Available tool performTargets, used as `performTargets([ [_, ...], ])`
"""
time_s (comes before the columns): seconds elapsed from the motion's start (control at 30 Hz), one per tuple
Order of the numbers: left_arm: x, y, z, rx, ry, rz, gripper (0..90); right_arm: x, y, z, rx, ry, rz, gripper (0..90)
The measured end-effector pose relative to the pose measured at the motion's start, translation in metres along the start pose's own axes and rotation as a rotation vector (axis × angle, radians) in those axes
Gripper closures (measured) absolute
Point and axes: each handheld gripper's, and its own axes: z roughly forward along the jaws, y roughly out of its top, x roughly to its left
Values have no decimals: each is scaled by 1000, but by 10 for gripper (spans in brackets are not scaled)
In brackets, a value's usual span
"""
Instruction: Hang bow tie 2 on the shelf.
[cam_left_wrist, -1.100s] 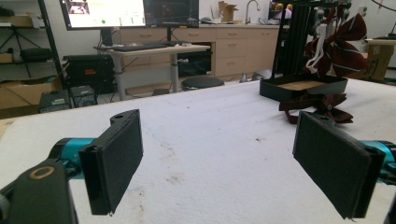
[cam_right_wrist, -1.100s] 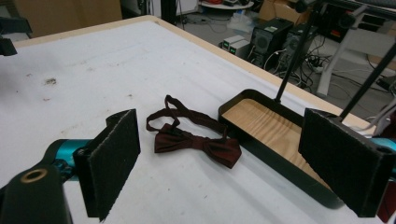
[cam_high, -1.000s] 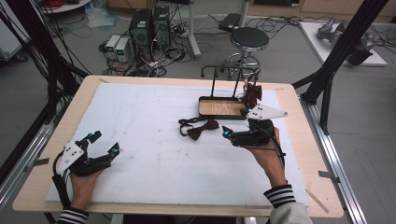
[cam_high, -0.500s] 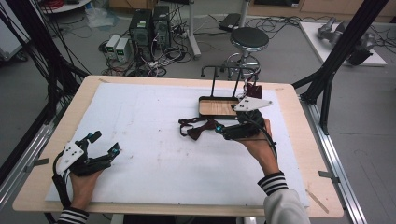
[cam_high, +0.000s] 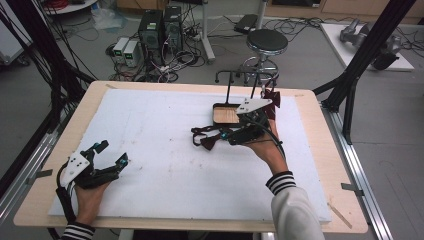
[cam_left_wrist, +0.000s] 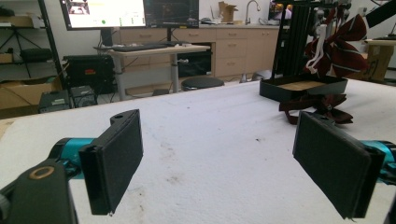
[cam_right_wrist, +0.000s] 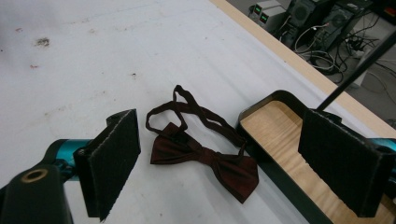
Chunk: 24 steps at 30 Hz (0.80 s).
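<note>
A dark red bow tie (cam_high: 207, 141) with a looped strap lies flat on the white table cover, just left of a black stand's tray (cam_high: 215, 107). In the right gripper view the bow tie (cam_right_wrist: 205, 161) sits between and just beyond my open jaws, beside the tray's rim (cam_right_wrist: 247, 116). My right gripper (cam_high: 226, 135) is open, low over the table, with its tips at the bow tie. A second, striped bow tie (cam_high: 272, 97) hangs on the stand's bar. My left gripper (cam_high: 112, 153) rests open at the near left corner, holding nothing. From there the stand (cam_left_wrist: 303, 86) is far off.
The stand's thin black uprights (cam_high: 227, 87) rise at the tray's far side. The table's wooden border (cam_high: 310, 100) runs around the white cover. A stool (cam_high: 267, 41) and computers (cam_high: 160, 30) stand on the floor behind the table.
My right gripper has moved left along the front of the tray, up to the lying bow tie. The left gripper has stayed still.
</note>
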Motion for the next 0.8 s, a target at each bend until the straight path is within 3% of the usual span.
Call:
performTargets([
  [0.3, 0, 0, 0, -2, 0, -1, 164, -3, 8, 19, 21, 57, 2, 121],
  [0.63, 0, 0, 0, -3, 0, -2, 163, -8, 3, 38, 63, 91, 10, 120],
  [0.8, 0, 0, 0, -4, 0, -3, 164, -11, 0, 44, 86, 105, -17, 120],
])
